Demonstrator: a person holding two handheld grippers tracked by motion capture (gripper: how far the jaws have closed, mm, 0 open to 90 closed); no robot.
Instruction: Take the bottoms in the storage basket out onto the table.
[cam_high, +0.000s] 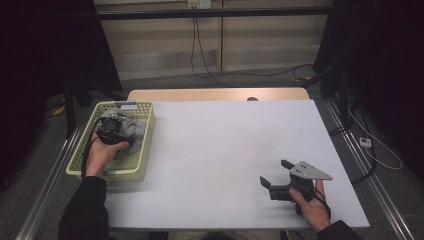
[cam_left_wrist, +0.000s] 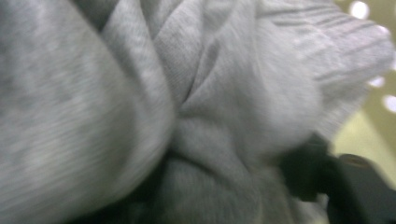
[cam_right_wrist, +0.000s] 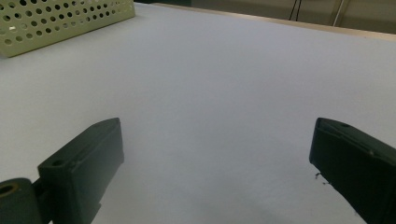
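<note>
White tabletop (cam_high: 220, 150) spreads under my two grippers. My left gripper (cam_high: 111, 131) is down in the yellow-green basket (cam_high: 142, 159) at the table's left edge, jaws pinched on the grey cloth (cam_left_wrist: 187, 107) bunched inside it. My right gripper (cam_right_wrist: 217, 168) rests low over the bare tabletop at the near right, jaws wide apart with nothing between them.

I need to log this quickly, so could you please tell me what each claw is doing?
Left claw: on the grey cloth in the basket; grip cannot be told.
Right claw: open, empty.
</note>
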